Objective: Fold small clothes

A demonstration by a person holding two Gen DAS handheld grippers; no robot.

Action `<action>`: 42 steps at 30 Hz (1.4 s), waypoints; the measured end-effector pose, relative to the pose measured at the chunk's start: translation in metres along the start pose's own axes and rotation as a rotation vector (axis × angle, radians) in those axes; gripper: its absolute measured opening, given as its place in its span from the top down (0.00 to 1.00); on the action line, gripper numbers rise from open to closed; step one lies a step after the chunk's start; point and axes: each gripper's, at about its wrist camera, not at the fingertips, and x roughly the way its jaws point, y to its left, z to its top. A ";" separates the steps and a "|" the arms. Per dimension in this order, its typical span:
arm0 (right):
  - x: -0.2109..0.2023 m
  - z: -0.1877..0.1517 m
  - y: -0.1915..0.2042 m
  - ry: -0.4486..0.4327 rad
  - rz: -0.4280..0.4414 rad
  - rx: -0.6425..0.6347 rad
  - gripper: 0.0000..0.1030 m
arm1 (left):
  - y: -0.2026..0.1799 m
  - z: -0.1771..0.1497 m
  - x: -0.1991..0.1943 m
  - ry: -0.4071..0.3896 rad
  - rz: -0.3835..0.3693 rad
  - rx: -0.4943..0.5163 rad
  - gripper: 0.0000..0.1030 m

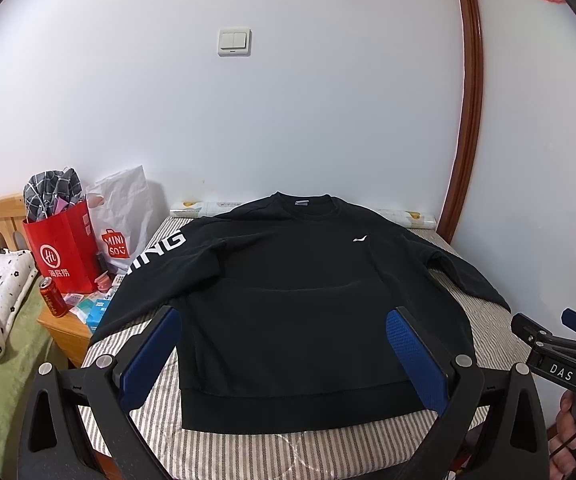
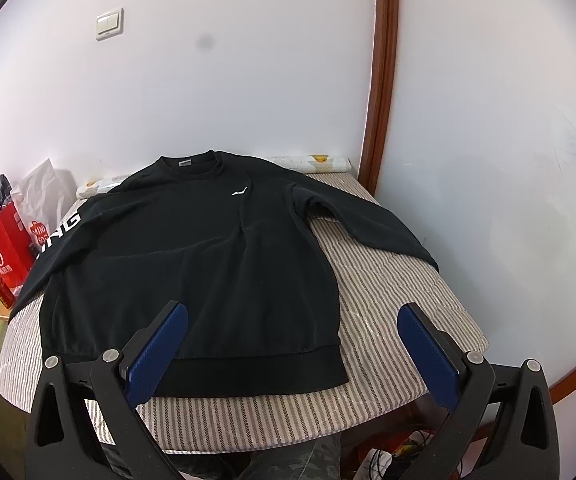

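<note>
Sweatshirt [image 1: 288, 312]: black, white sleeve lettering, white chest logo; cover [image 2: 387, 280]: grey-and-white stripes; pads [image 1: 419, 360]: blue; bag [image 1: 62, 246]: red, white print; can [image 1: 52, 297]: red; wall [image 1: 307, 120]: white.

Both tongs share one build: black angular frames with triangular cut-outs, round silver screw heads at the pivots, and blue textured pads. The left tongs [image 1: 284, 330] and right tongs [image 2: 292, 326] match; the right's body reads "DAS". Camouflage-patterned trousers [image 2: 288, 462].
</note>
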 end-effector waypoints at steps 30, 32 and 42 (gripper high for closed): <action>0.006 -0.002 -0.006 0.010 -0.006 0.010 0.00 | -0.001 -0.002 0.009 0.012 0.005 0.011 0.00; 0.007 0.000 -0.006 0.017 0.020 0.013 0.00 | 0.002 -0.001 0.013 0.020 0.010 0.006 0.00; 0.033 0.012 0.004 0.042 -0.044 -0.023 0.00 | 0.024 0.003 0.052 0.065 0.009 -0.034 0.00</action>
